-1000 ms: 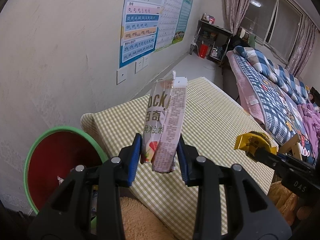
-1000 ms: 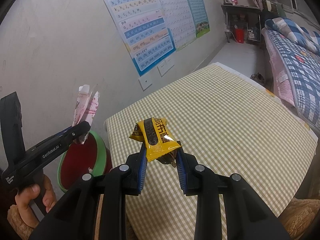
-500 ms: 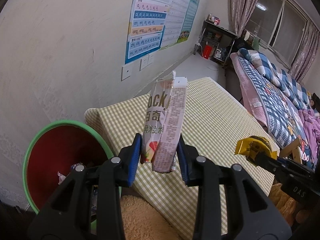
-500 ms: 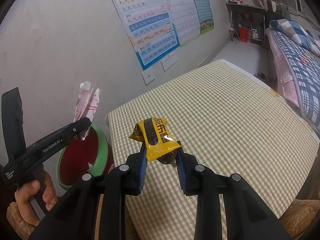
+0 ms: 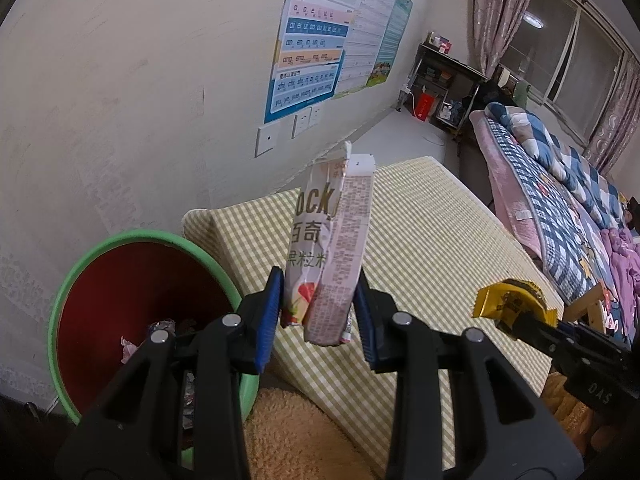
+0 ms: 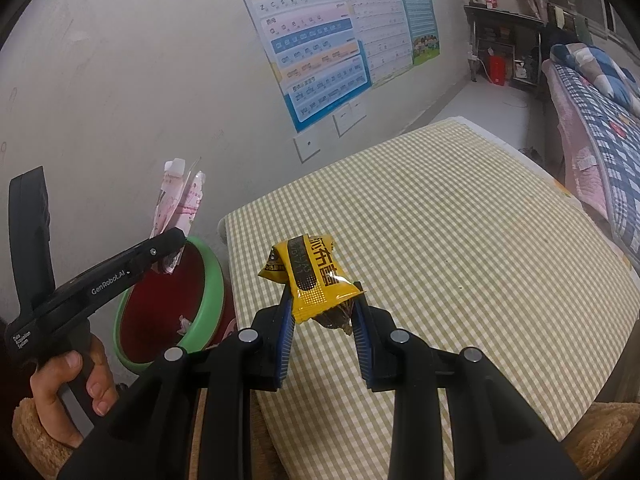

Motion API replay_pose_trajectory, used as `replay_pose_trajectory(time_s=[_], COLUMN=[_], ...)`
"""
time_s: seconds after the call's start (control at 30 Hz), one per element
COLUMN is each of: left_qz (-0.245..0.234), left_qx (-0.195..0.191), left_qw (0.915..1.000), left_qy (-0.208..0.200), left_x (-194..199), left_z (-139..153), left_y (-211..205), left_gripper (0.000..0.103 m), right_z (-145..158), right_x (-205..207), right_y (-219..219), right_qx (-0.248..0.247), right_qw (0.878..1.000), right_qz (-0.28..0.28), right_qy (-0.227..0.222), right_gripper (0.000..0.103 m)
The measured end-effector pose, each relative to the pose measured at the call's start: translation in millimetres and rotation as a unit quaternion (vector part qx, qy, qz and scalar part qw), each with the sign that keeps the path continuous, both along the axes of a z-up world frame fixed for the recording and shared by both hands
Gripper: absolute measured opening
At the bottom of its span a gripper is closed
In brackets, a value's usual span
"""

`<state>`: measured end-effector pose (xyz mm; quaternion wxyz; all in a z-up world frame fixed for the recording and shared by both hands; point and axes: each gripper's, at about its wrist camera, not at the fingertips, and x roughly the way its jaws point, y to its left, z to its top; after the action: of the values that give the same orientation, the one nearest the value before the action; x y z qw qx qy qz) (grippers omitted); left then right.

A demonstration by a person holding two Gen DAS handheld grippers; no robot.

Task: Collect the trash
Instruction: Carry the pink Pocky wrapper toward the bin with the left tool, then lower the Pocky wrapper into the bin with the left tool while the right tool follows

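Observation:
My left gripper [image 5: 320,312] is shut on a tall pink and white snack wrapper [image 5: 332,240], held upright over the table's left corner, right of the bin. It also shows in the right wrist view [image 6: 176,208] above the bin's rim. My right gripper [image 6: 322,316] is shut on a yellow snack packet [image 6: 312,276] above the checked table [image 6: 460,220]. The packet also shows in the left wrist view [image 5: 508,300]. The bin [image 5: 132,300] is red inside with a green rim and holds several scraps.
The wall with posters [image 5: 320,40] and sockets stands close behind the bin and table. A bed with a checked quilt [image 5: 560,184] lies to the right. A shelf [image 5: 444,88] stands at the far end of the room.
Both grippers have shifted left toward the bin, wrappers still held. More of the bin's inside shows in the left wrist view.

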<state>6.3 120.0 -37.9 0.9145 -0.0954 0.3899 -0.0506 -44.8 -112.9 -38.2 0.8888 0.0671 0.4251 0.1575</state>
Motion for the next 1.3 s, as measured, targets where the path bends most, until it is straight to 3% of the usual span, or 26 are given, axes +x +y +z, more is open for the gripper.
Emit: replay_pose_trajectory(time_s=[1.3], left_qz=[0.079], left_qx=[0.002], left_qw=[0.9965], left_qy=[0.028], left_x=[-19.0], left_z=[-25.4], left_y=[81.2], left_gripper=[0.033], right_z=[-13.0], right_x=[35.1], right_y=[80.9], right_qx=[-0.013], right_qw=[0.996], right_qz=[0.087], right_qy=[0.018], right_gripper=[0.028])
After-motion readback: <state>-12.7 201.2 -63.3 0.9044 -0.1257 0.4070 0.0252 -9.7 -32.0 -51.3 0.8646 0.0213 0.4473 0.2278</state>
